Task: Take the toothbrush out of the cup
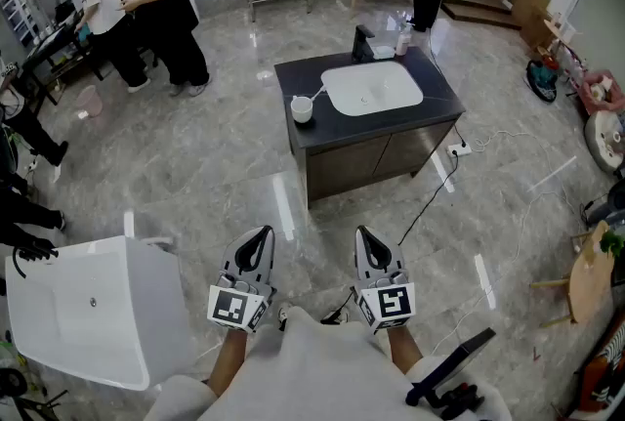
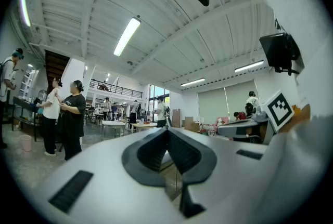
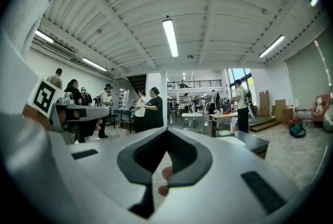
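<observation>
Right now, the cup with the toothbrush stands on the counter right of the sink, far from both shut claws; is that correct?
Not quite: the head view shows the cup left of the sink. The rest holds: toothbrush in it, on the counter, far from the shut left claw and right claw.

Ahead of you, the dark counter point(image 1: 441, 99) stands on the glossy grey floor point(image 1: 225, 175). A white basin point(image 1: 371, 87) sits in its top, with a black faucet point(image 1: 362, 44) and small bottles point(image 1: 402, 42) behind it. At the counter's left edge you have a white cup point(image 1: 302, 108) with the toothbrush point(image 1: 317, 95) in it.
</observation>
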